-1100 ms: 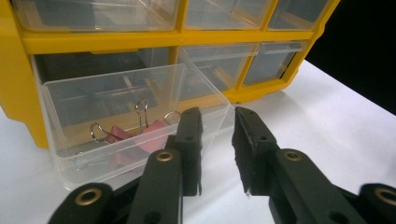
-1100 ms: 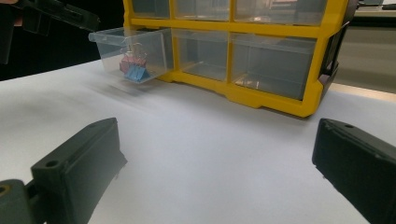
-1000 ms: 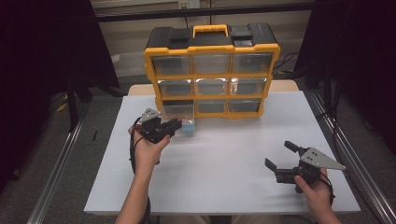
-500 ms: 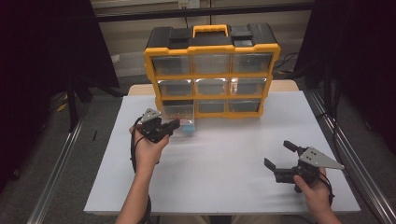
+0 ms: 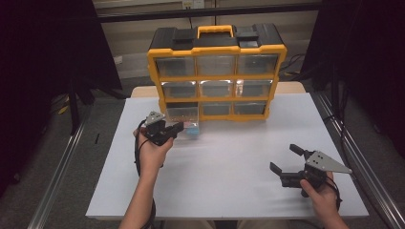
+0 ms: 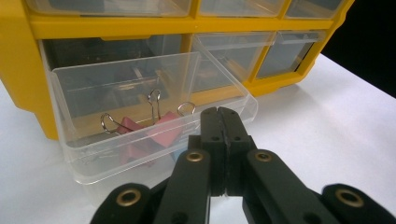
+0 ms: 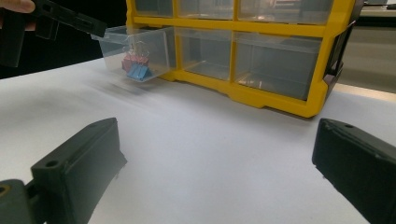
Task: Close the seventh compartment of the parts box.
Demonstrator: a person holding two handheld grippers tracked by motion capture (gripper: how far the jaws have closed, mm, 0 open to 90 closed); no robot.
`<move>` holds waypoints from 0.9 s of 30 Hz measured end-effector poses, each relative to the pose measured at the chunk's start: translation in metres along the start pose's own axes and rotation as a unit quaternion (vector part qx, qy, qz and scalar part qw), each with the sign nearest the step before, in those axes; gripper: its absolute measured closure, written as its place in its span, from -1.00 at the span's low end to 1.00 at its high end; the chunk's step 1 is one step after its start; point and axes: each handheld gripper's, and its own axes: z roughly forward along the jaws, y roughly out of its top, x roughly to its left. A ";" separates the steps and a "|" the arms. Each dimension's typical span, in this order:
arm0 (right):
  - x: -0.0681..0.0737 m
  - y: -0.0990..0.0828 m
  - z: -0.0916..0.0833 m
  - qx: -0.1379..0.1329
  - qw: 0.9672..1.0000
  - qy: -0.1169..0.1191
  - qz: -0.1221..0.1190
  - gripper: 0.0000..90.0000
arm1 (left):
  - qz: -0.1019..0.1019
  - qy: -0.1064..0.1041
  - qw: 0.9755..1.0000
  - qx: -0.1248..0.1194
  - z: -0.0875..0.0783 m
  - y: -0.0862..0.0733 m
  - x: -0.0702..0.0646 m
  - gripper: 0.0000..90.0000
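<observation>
Nothing on the white table (image 5: pixel 229 157) had shifted except the left gripper (image 6: pixel 218 112), whose jaws had just closed empty at the front lip of the pulled-out clear drawer (image 6: pixel 140 88) near the far left edge, while the right gripper (image 5: pixel 286 160) stayed wide open.

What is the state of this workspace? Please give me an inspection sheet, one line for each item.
Surface: white table, bare in the middle.
Job's things: yellow organizer; its bottom-left clear drawer is pulled out, with pink and blue binder clips inside.
Clutter: nothing seen.
Grippers: left gripper shut at the drawer's front lip; whether it pinches the lip cannot be told. Right gripper open, holding nothing.
Cables: black cable by the left hand.
Surroundings: dark, with metal rails.
</observation>
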 end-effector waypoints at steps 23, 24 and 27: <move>0.000 0.000 -0.001 -0.002 1.000 0.002 -0.003 -0.98 | -0.005 0.012 1.000 -0.009 0.009 0.002 0.003 1.00; 0.000 0.000 -0.001 -0.002 1.000 0.002 -0.003 -0.98 | -0.005 0.010 1.000 -0.010 0.009 0.002 0.003 1.00; 0.000 0.001 -0.001 -0.002 1.000 0.001 -0.002 -0.98 | -0.008 0.012 1.000 -0.010 0.009 0.002 0.004 1.00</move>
